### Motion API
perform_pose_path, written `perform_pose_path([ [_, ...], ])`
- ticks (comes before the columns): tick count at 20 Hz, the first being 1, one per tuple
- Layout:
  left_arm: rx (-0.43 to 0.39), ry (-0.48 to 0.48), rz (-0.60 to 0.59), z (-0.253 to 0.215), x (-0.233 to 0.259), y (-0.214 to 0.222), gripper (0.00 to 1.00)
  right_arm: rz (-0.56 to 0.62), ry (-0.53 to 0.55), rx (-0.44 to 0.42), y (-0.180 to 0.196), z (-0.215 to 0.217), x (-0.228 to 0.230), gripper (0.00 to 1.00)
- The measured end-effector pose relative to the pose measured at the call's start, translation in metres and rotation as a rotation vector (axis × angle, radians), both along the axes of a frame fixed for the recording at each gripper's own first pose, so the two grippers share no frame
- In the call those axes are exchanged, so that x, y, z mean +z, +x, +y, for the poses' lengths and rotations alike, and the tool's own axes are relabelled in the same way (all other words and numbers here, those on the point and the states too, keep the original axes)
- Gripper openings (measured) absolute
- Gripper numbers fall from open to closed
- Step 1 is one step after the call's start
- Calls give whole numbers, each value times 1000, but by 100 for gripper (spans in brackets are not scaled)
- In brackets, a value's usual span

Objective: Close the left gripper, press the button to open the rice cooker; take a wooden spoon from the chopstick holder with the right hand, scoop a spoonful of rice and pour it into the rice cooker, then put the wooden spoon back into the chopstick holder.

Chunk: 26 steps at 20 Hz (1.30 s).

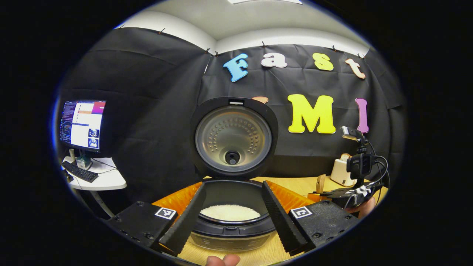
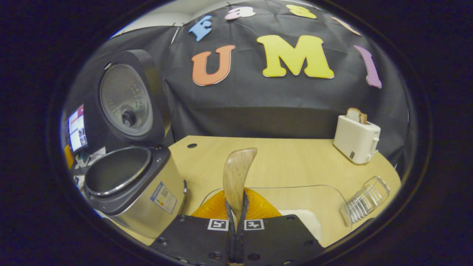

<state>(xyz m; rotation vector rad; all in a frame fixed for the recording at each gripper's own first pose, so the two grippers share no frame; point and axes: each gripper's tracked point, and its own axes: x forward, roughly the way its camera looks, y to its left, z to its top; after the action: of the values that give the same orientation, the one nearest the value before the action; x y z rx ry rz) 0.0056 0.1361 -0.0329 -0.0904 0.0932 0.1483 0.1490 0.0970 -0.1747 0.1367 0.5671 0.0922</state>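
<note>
**Cooker open, spoon gripped**

The black-and-steel rice cooker (image 1: 232, 218) stands on the pale wooden worktop (image 2: 288, 166) with its round lid (image 1: 233, 138) raised upright and white rice (image 1: 230, 212) in the pot. The left gripper (image 1: 231, 218) hangs just near of it, jaws apart. The right gripper (image 2: 235, 218), right of the cooker, has its jaws clamped on the light wooden spoon (image 2: 236, 177), bowl pointing up. A cream toaster (image 2: 356, 139) sits far right.

Left claw (image 1: 231, 218) is spread wide open, fingers angled out like a V, with a fingertip (image 1: 223, 260) of the holding hand poking in at the bottom. Right claw (image 2: 235, 207) is pinched tight, fingers nearly together, pointing forward and level-ish.
</note>
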Motion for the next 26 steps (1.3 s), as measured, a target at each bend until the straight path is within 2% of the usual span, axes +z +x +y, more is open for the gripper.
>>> perform_pose_path([
  [4,0,2,-5,-2,3,-2,96,32,194,-28,2,0,8,1],
  [9,-4,3,-3,-6,3,-2,96,59,361,-55,1,2,12,1],
  [10,-4,5,-3,-6,3,-2,93,68,403,-64,2,1,13,0],
  [11,-7,5,-4,-7,3,-2,96,76,438,-75,2,-1,14,0],
  [14,-11,11,-6,-9,5,-2,96,76,525,-113,6,-17,19,0],
  [20,-10,30,-3,-14,4,-1,96,32,605,-162,5,-55,30,1],
  [26,-17,37,-8,-15,7,-3,96,-27,732,-212,2,-105,60,0],
])
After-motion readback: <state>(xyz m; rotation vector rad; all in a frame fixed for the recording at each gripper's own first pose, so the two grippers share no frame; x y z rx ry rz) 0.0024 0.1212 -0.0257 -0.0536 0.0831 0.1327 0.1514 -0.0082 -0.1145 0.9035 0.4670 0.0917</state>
